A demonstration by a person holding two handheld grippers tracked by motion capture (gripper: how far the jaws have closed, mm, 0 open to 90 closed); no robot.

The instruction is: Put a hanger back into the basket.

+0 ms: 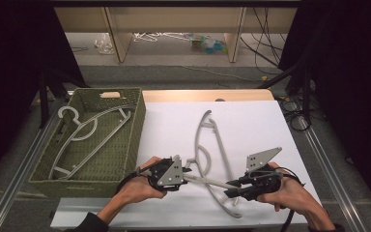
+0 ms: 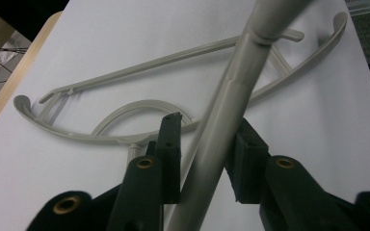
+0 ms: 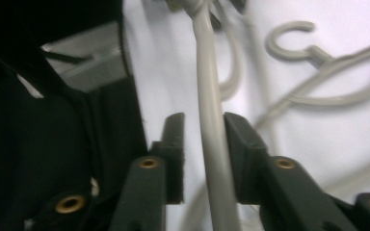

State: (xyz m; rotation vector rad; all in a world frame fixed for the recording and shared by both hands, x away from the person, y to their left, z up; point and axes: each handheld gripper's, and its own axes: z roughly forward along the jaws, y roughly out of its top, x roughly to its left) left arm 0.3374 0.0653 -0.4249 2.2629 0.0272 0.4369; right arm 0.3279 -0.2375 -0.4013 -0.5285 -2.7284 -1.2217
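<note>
The high view takes in the whole desk (image 1: 251,121): a woven green basket (image 1: 135,125) at the left with one grey hanger (image 1: 84,140) inside, and a second hanger (image 1: 211,145) flat on the white sheet. A third hanger's rod (image 1: 207,181) spans between the left gripper (image 1: 189,169) and right gripper (image 1: 233,189). The left gripper view shows that smooth plastic rod (image 2: 221,125) crossing its jaws slantwise, pads at both flanks, gripping it. The right gripper view shows the rod (image 3: 211,130) between its jaws with a gap on one side, loosely held. Both hands lie low, knuckles up, grippers pointing inward.
</note>
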